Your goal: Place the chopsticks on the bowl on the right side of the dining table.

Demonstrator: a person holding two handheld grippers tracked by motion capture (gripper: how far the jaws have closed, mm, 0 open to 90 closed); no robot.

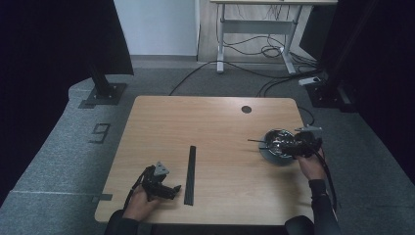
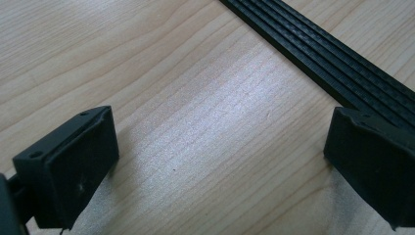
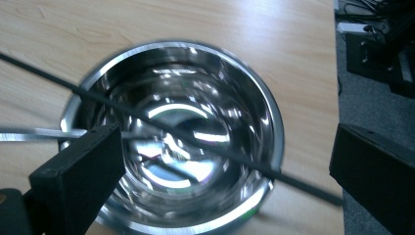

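Right now the work sits at the steel bowl (image 3: 171,142), which stands directly under and ahead of the right hand-held gripper (image 1: 298,145), near the right edge of the tabletop (image 1: 215,122). In the right gripper view the jaws stand wide apart, one to each side of the bowl, holding nothing. A thin black rod (image 3: 205,142) lies slanted across the bowl's rim, passing between those jaws, and a flat silvery strip (image 3: 44,133), perhaps a utensil handle, pokes out past the near jaw; what it belongs to I cannot tell.

The left hand-held gripper (image 1: 164,188) rests low on the tabletop on the person's near left, jaws likewise spread and empty. Just off its right jaw runs a long black ribbed strip (image 2: 323,54), lying flat on the wood; the jaw tip seems to reach its edge, though whether it touches is unclear.

My reading is that the step in hand is the approach to the bowl or the rod across it, with no grasp made yet. The next move would call for lowering the right jaws so that one thing alone sits between them, the rod or the rim, then closing squarely. The rod is thin and the bowl slick, so a skewed pinch could let either slide.
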